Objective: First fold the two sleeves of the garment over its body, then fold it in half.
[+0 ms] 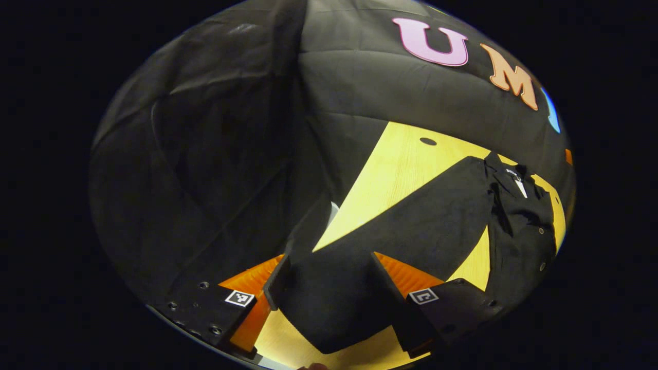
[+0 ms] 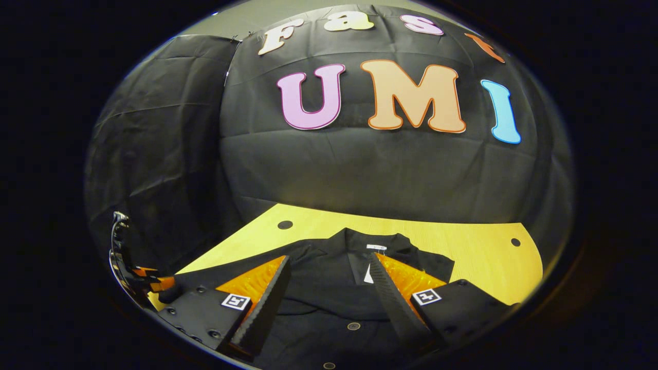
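A black buttoned garment (image 2: 329, 308) lies flat on the yellow wooden table (image 2: 462, 241), its collar with a white label (image 2: 376, 247) pointing toward the back wall. My right gripper (image 2: 329, 262) hovers open over the chest just below the collar. In the left gripper view the garment's body (image 1: 519, 226) lies at the right and one long sleeve (image 1: 411, 221) stretches out sideways. The cuff end of that sleeve lies between the wide-apart fingers of my left gripper (image 1: 329, 267), which is open. Whether its fingers touch the cloth I cannot tell.
Small dark holes (image 2: 285, 224) (image 2: 515, 242) mark the tabletop's back corners. Black cloth walls close the booth behind and to the left. In the right gripper view the other gripper (image 2: 139, 277) shows at the far left, at the table's edge.
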